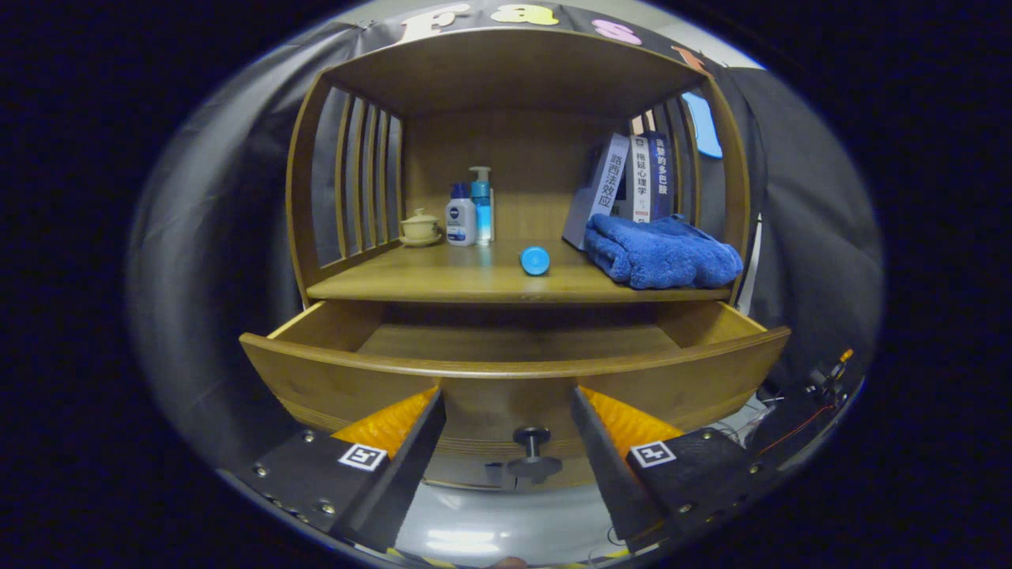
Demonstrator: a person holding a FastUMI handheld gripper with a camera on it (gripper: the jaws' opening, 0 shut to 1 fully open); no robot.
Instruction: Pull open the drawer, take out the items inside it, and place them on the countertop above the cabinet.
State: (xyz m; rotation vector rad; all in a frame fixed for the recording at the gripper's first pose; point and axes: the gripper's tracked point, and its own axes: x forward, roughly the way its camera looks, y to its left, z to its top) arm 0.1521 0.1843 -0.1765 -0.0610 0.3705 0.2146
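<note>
Gripper view is looking straight at the cabinet (514, 79), and your gripper (507, 399) is sitting in front of the drawer (514, 371) with its fingers spread wide and gripping nothing. The knob (532, 452) is standing between the two fingers, touching neither. The drawer is standing pulled out, and the part of its floor you are seeing is showing bare wood; the near part behind the front panel is hidden, so you cannot tell whether anything is lying there. On the countertop (474, 280) above the drawer, a blue cap (535, 260) is lying near the middle. A folded blue towel (660, 251) is resting to the right of it, with books (624, 186) leaning behind the towel. Toward the back left, two bottles (470, 213) are standing side by side, and a small lidded cup (420, 227) is sitting just left of them.
</note>
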